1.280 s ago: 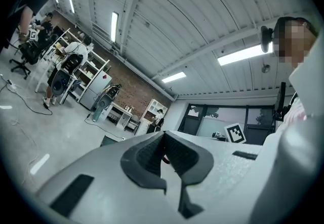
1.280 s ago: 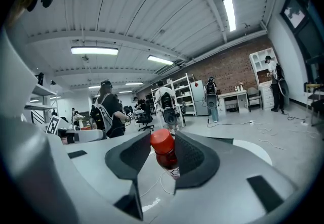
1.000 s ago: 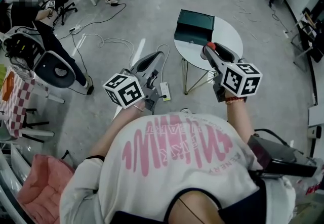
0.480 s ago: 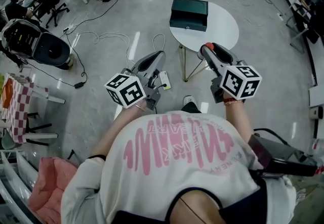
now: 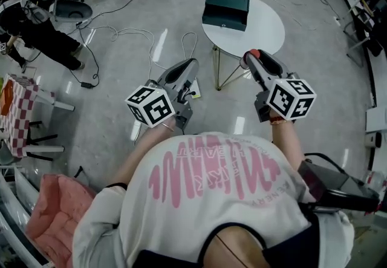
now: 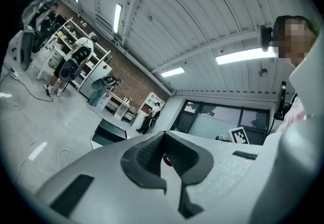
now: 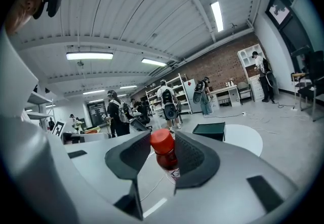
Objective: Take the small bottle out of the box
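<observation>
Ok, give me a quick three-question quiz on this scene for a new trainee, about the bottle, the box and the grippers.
1. True or false: the small bottle lies inside the dark green box.
2. The bottle's cap is: A blue, B red, C white.
3. Which gripper's jaws hold the bottle?

Key: 1 false; 2 B; 3 the right gripper.
</observation>
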A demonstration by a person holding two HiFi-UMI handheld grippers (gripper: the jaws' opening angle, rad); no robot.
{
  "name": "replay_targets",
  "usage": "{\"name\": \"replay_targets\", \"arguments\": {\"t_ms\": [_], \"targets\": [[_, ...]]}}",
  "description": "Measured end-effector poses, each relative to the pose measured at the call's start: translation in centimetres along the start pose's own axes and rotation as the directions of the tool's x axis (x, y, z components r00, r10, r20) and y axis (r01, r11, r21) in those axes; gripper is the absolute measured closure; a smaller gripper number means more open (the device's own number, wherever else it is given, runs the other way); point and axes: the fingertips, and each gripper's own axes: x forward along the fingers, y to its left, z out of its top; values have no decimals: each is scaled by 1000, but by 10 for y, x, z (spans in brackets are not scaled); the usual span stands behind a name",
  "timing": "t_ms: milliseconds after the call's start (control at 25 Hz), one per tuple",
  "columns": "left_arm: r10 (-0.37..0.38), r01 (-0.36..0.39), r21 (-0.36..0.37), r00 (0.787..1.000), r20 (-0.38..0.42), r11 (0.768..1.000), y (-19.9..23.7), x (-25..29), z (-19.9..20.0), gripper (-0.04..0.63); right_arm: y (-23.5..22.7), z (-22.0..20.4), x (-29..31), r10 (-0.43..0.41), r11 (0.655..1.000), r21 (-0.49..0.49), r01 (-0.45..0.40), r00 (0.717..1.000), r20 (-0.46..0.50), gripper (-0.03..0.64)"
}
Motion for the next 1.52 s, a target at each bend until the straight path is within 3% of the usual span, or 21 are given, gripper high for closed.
{"name": "replay_targets", "arguments": {"t_ms": [400, 800, 1520], "targets": [[104, -101, -41, 993, 64, 994, -40, 14, -26, 588, -33, 7, -40, 74, 997, -35, -75, 996, -49, 466], [141, -140, -34, 989, 53, 990, -100, 28, -92, 588, -81, -20, -115, 87, 996, -32, -89, 995, -55, 466], [134, -131, -65, 990, 39, 989, -110, 28, -92, 588, -83, -24, -132, 53, 998, -20, -55, 994, -91, 466]]}}
